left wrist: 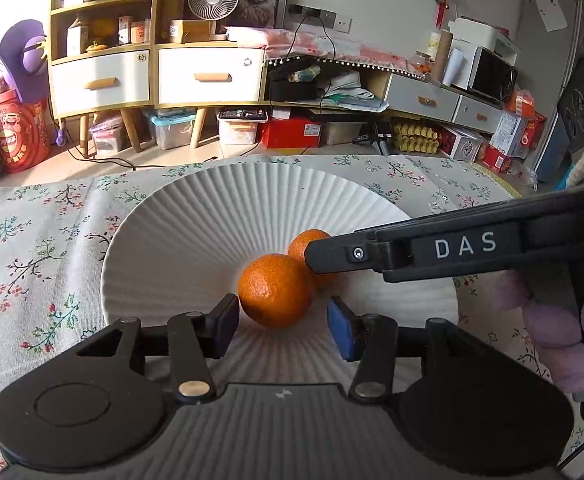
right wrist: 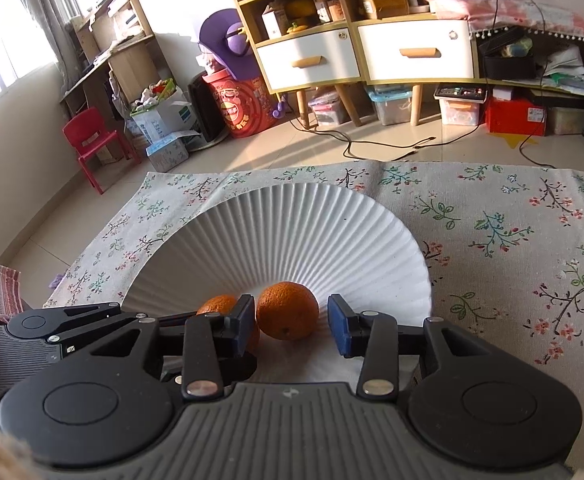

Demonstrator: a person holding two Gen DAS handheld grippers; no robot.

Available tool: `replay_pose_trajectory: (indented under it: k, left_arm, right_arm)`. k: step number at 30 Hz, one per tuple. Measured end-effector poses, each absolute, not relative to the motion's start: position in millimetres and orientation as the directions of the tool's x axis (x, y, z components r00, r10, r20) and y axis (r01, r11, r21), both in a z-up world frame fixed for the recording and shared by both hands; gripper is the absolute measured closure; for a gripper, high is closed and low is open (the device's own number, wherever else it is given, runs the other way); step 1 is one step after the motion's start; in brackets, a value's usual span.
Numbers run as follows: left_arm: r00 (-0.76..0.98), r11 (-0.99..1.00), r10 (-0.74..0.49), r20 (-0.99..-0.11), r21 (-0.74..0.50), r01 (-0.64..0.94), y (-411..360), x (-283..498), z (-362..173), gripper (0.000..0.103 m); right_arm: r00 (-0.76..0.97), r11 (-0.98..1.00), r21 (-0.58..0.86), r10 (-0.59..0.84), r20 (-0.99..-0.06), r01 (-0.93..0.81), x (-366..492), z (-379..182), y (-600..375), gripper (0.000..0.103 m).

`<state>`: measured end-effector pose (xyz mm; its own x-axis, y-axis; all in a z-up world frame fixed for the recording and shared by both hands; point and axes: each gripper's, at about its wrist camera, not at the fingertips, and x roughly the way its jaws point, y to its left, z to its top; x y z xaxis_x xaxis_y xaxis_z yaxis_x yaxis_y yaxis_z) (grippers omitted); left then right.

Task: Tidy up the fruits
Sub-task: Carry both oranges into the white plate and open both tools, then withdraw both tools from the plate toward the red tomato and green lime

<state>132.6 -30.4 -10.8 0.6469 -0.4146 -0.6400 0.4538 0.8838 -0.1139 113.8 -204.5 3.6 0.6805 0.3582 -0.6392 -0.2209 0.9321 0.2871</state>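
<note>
Two oranges lie side by side in the hollow of a white ribbed plate point(left wrist: 251, 188) point(right wrist: 292, 208). In the left wrist view the nearer orange point(left wrist: 271, 284) sits between the fingers of my left gripper point(left wrist: 281, 314). That gripper is open, with a gap at its blue right pad. My right gripper point(left wrist: 332, 258) reaches in from the right and partly covers the second orange point(left wrist: 308, 240). In the right wrist view an orange point(right wrist: 287, 304) rests between the pads of my right gripper point(right wrist: 292, 316), open, with a gap on the right. The other orange point(right wrist: 217, 305) peeks out behind its left finger.
The plate stands on a floral tablecloth point(left wrist: 43, 248) point(right wrist: 512, 240) that covers the table. A hand point(left wrist: 564, 332) holds the right gripper's handle. Beyond the table's far edge are a floor with cables, storage boxes and a shelf cabinet point(left wrist: 155, 72).
</note>
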Motion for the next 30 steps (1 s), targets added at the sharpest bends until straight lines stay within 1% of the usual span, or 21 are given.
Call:
replay_pose_trajectory:
  k: [3,4,7,9,10,11,13,19,22,26,30]
  left_arm:
    - [0.654,0.885,-0.411,-0.635,-0.106,0.453,-32,130,-8,0.040]
    - [0.658,0.887,-0.408,-0.633,-0.102,0.451,-32,128,-6,0.035]
    - [0.666,0.890,-0.401,-0.629,-0.095,0.445,-32,123,-1,0.025]
    - [0.672,0.895,-0.389,-0.630,-0.086,0.438,-31,118,3,0.020]
    - [0.677,0.899,-0.383,-0.629,-0.084,0.430,-30,115,5,0.017]
    - [0.681,0.901,-0.381,-0.626,-0.086,0.425,-27,112,7,0.015]
    - [0.686,0.903,-0.378,-0.622,-0.084,0.421,-23,106,12,0.010]
    - [0.692,0.916,-0.350,-0.631,-0.076,0.394,-11,89,18,0.003]
    - [0.700,0.925,-0.325,-0.636,-0.060,0.375,-7,80,19,0.003]
    - [0.707,0.932,-0.296,-0.643,-0.032,0.362,-1,67,21,0.003]
    - [0.708,0.939,-0.262,-0.656,-0.005,0.343,5,56,22,0.003]
  right_arm:
    - [0.690,0.936,0.271,0.350,-0.634,-0.225,111,8,-204,0.059]
    - [0.694,0.937,0.264,0.346,-0.631,-0.227,109,9,-204,0.056]
    - [0.712,0.945,0.238,0.327,-0.622,-0.226,101,14,-205,0.046]
    - [0.723,0.950,0.219,0.311,-0.617,-0.222,96,17,-207,0.040]
    - [0.730,0.953,0.212,0.302,-0.613,-0.217,92,19,-209,0.036]
    - [0.739,0.956,0.206,0.293,-0.606,-0.210,88,21,-211,0.029]
    - [0.755,0.959,0.197,0.281,-0.593,-0.203,79,25,-213,0.022]
    - [0.791,0.974,0.136,0.227,-0.568,-0.182,57,31,-217,0.005]
    - [0.803,0.978,0.104,0.206,-0.560,-0.179,48,34,-215,0.001]
    - [0.798,0.979,0.068,0.195,-0.570,-0.191,39,34,-210,0.001]
    - [0.782,0.978,0.083,0.204,-0.589,-0.193,28,32,-207,0.001]
